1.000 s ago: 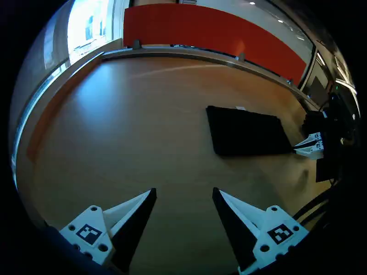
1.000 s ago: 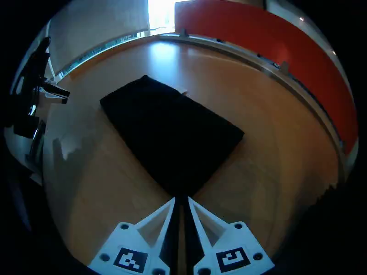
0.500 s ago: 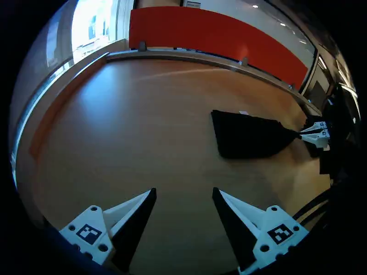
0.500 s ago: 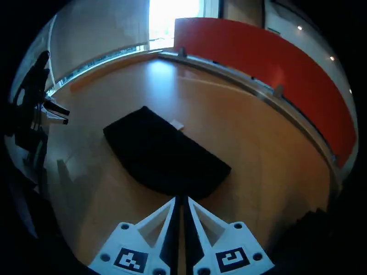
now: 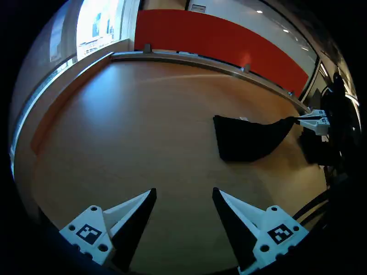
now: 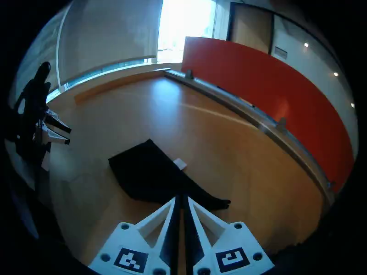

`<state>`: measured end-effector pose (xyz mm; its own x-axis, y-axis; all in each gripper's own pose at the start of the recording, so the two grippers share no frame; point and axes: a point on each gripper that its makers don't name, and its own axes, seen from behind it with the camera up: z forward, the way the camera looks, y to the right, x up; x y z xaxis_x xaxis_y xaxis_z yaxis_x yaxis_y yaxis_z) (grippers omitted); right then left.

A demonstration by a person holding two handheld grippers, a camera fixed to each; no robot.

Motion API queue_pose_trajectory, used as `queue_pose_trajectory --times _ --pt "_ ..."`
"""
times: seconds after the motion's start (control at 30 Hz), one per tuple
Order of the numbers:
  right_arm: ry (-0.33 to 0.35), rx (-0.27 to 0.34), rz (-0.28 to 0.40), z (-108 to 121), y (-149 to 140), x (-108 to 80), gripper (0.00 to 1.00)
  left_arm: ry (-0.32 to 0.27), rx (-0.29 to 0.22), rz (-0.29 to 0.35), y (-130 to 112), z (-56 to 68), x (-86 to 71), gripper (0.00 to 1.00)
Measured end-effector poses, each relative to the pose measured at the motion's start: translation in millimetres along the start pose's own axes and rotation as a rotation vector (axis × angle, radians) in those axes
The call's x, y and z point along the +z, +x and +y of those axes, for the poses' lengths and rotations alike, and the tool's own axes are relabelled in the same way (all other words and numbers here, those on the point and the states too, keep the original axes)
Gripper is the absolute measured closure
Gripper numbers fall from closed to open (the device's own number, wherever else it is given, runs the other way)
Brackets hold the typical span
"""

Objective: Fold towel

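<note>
Towel (image 6: 142,176) corner pinched by right gripper (image 6: 181,198) (tag (image 6: 180,163) unreadable), left gripper (image 5: 183,190) spread

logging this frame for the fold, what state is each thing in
towel: one corner raised off the table, the rest lying flat on it
right gripper: shut on the towel's raised corner
left gripper: open, holding nothing, over bare table apart from the towel
</note>
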<state>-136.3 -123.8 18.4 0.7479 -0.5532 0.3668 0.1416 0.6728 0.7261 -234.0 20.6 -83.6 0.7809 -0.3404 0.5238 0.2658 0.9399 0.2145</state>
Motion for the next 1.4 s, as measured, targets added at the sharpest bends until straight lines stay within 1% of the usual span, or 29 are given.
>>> queue_pose_trajectory --times 0.27,0.4,0.6,0.8,0.9,1.0,1.1,1.2,1.3,1.4 --pt "0.022 -0.03 0.001 -11.2 14.7 11.8 0.96 -0.01 -0.009 0.014 4.3 -2.3 -8.5 0.1" --pt "0.051 -0.057 0.006 -24.6 30.0 23.9 0.96 -0.016 -0.033 0.028 7.6 -3.7 -15.9 0.1" --pt "0.108 -0.107 0.008 -56.1 54.5 48.3 0.96 -0.02 -0.075 0.037 7.3 -7.9 -27.5 0.1" --pt "0.17 -0.138 -0.008 -98.4 67.2 80.7 0.96 -0.011 -0.084 0.033 -1.2 -15.4 -35.7 0.1" --pt "0.198 -0.137 -0.023 -119.5 67.0 100.0 0.96 -0.002 -0.083 0.035 -4.6 -18.5 -39.6 0.1" --pt "0.225 -0.125 -0.047 -137.5 60.3 119.0 0.96 0.004 -0.089 0.037 -7.2 -19.9 -42.7 0.1" --pt "0.246 -0.116 -0.077 -150.5 50.2 132.2 0.96 0.002 -0.1 0.037 -9.3 -19.7 -43.9 0.1" --pt "0.256 -0.115 -0.098 -156.8 42.4 138.5 0.95 -0.003 -0.109 0.036 -11.0 -19.2 -43.8 0.1" --pt "0.26 -0.118 -0.106 -158.6 40.1 139.1 0.93 -0.006 -0.113 0.034 -11.5 -17.9 -42.5 0.1" --pt "0.264 -0.119 -0.106 -158.6 40.3 136.4 0.87 -0.01 -0.112 0.033 -11.5 -16.1 -41.0 0.09"
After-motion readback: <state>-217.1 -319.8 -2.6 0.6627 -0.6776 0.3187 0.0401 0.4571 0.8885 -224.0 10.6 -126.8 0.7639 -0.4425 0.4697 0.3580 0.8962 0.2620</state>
